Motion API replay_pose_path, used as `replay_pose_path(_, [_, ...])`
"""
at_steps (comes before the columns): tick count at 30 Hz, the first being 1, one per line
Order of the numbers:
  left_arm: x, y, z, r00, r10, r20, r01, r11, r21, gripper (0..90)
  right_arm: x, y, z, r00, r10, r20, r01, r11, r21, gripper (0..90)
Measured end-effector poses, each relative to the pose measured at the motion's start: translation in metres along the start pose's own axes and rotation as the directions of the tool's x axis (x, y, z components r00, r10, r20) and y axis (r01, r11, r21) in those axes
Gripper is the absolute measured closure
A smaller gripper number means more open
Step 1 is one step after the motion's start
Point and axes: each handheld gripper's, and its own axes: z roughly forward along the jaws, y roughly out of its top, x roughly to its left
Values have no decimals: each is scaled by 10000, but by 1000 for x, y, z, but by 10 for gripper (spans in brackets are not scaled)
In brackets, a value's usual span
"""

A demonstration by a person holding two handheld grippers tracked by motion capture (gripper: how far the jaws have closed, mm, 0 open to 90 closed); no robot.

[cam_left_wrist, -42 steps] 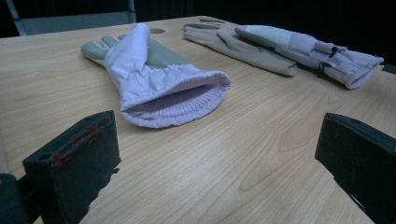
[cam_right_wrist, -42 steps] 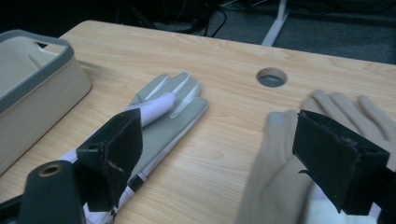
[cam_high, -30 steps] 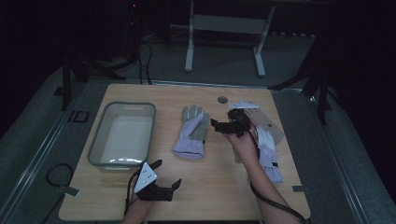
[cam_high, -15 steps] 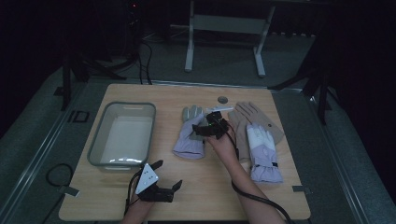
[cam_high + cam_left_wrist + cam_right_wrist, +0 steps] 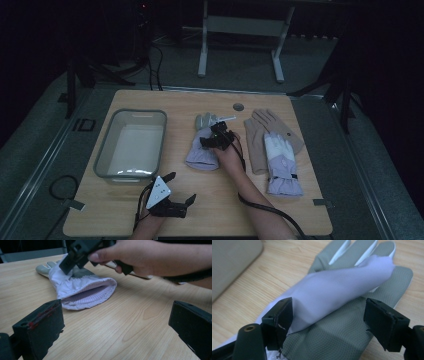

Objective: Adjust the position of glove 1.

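1. High view: the right tool (image 5: pixel 214 138) sits over the lilac glove (image 5: pixel 202 150) at the middle of the wooden counter (image 5: pixel 210 210), touching its upper part. The glove lies flat, fingers pointing to the far edge, cuff toward the person.
2. High view: the left tool (image 5: pixel 175 192) rests near the counter's near edge, jaws apart, nothing between them. A grey tub (image 5: pixel 131 145) stands to the left of the glove. A tan glove (image 5: pixel 265 135) and a second lilac glove (image 5: pixel 282 165) lie to the right, the lilac one overlapping the tan one.
3. Left gripper view: the left tool's jaws stand wide over bare wood. Beyond them the lilac glove (image 5: pixel 82 290) lies with its open cuff facing the camera; the right hand (image 5: pixel 140 255) presses the right tool (image 5: pixel 72 258) onto it.
4. Right gripper view: the right tool's (image 5: pixel 328 317) jaws have just been closing and are apart, straddling a raised lilac fold of the glove (image 5: pixel 342 290); the left jaw touches the fabric, the right one stands clear.
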Motion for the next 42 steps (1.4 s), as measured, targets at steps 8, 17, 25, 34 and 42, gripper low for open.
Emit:
replay_pose_path(8, [-1,0,0,10000,40,-66,-40,10000,-5,0,-4,-7,4,9997,-182,-167,183,9998,52,460])
replay_pose_path(17, [0,0,0,9999,-60,-83,61,9999,80,0,-10,-10,4,9943,-252,-1037,258,9997,46,803])
replay_pose_path(25, [1,1,1,9999,-86,-81,87,9999,103,0,-11,2,-17,9912,-898,-969,920,9956,192,865])
replay_pose_path(34, [1,1,1,9997,-108,-209,109,9999,75,0,-18,9,-81,9894,-1151,-887,1118,9929,-409,870])
replay_pose_path(42, [1,1,2,9996,-131,-237,132,9999,39,0,-17,-7,-130,9884,-1293,-793,1251,9906,-557,870])
